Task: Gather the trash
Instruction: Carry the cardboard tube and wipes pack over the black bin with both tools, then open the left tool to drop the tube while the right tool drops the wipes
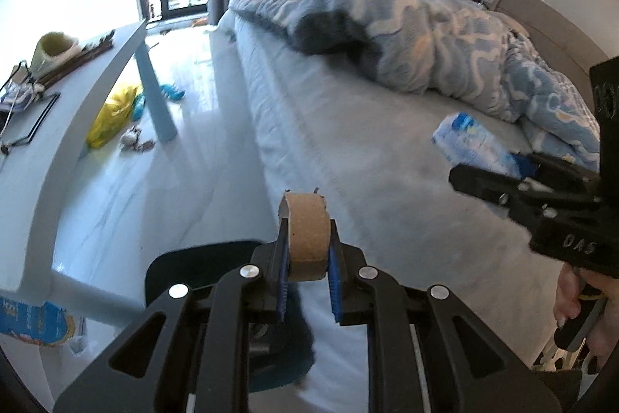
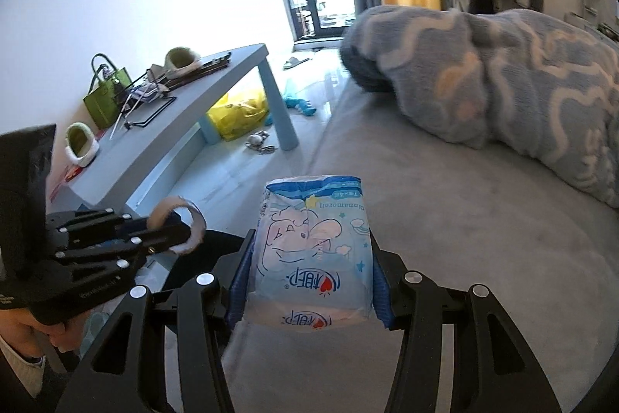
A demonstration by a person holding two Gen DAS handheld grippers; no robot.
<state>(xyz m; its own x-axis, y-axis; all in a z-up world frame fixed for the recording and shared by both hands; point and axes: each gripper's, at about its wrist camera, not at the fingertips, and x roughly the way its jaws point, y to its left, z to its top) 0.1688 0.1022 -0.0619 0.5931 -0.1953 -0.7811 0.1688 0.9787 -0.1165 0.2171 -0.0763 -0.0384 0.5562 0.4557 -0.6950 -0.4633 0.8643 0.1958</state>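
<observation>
The left tool pinches a brown cardboard tape core between its blue pads, squeezing the ring from both sides so that it stands upright on edge, above the near side of the bed. In the right wrist view the same core shows as a flattened loop at the tip of that tool, at lower left.

The right tool grips a soft blue and white tissue pack (cartoon print, red heart logo near the bottom), its 2 pads pressing on the pack's sides. The pack is carried over the grey sheet of the bed, clear of it as far as I can tell. From the left wrist camera the pack juts out of that tool at the right edge.

A rumpled blue patterned blanket lies further back on the bed. Left of the bed stands a pale blue surface carrying a green bag and 2 fuzzy slippers; a yellow plastic bag lies on the floor under it.
</observation>
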